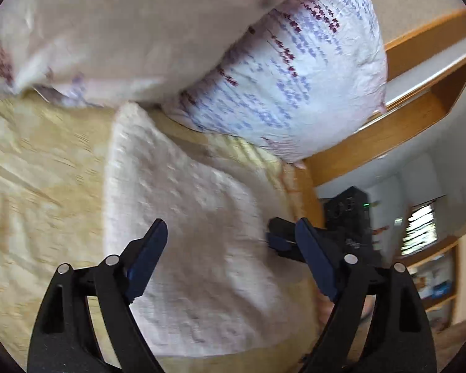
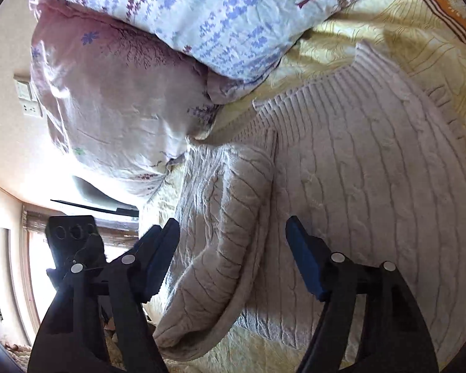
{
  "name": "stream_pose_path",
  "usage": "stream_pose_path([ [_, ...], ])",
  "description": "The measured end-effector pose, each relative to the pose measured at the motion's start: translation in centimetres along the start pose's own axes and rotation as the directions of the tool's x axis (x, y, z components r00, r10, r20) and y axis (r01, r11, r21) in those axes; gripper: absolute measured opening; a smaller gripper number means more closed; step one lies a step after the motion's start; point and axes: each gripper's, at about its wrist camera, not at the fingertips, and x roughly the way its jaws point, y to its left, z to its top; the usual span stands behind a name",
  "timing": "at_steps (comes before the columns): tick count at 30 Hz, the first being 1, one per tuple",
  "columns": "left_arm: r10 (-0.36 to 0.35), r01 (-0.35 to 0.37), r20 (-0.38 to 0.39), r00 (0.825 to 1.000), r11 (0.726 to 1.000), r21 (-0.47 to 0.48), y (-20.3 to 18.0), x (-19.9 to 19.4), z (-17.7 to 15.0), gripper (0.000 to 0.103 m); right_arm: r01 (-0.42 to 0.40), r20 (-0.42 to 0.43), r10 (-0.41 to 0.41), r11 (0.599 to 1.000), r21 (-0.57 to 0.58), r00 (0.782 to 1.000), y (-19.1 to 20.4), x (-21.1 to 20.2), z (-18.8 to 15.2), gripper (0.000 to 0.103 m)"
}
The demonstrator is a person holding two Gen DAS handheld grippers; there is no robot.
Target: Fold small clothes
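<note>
While you hold both claws above the bed, the white knitted sweater (image 2: 357,168) lies flat on the yellow bedspread (image 1: 40,161), just below the flowered pillows (image 2: 177,15). One sleeve (image 2: 220,223) is folded over the sweater's body. Your right gripper (image 2: 233,248) hangs over that sleeve with its jaws spread apart, and nothing is pinched between them. Your left gripper (image 1: 230,248) is released too, with the sweater showing in the gap between its blue pads (image 1: 146,258) but not squeezed by them.

The left view is blurry, so you cannot see the knit pattern there. Both gripper bodies are cut off at the bottom edge. Beside the sweater, past the bed's side, a dark boxy thing (image 1: 348,211) sits partly hidden behind your left claw's finger, and you cannot tell what it is. The sweater's far edge runs out of the right view.
</note>
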Motion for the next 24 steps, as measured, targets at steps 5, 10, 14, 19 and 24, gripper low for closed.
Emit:
stream_pose_path([
  [5,0.365,-0.365,0.021,0.931,0.922,0.13,0.9,-0.4,-1.5,0.089,0.003,-0.032,-0.004,1.0,-0.014,0.999,0.3,0.8,-0.5,0.051],
  [10,0.461,-0.455,-0.001,0.887,0.877,0.153,2.1,0.4,-2.5,0.094,-0.014,-0.047,0.015,1.0,0.018,0.999,-0.2,1.4,-0.8,0.044],
  [14,0.478,-0.471,0.013,0.878,0.861,0.19,1.4,0.7,-3.0,0.098,-0.03,-0.022,0.031,0.999,0.042,0.999,-0.3,1.8,-0.6,0.019],
  [19,0.489,-0.482,0.022,0.872,0.851,0.206,1.0,0.8,-3.2,0.099,-0.043,0.077,0.043,0.999,-0.01,0.996,1.2,0.3,-0.3,0.016],
  [24,0.481,-0.475,0.024,0.877,0.855,0.21,0.9,0.7,-3.2,0.1,-0.055,0.166,0.058,0.998,-0.025,0.984,2.1,-1.9,0.6,0.015],
])
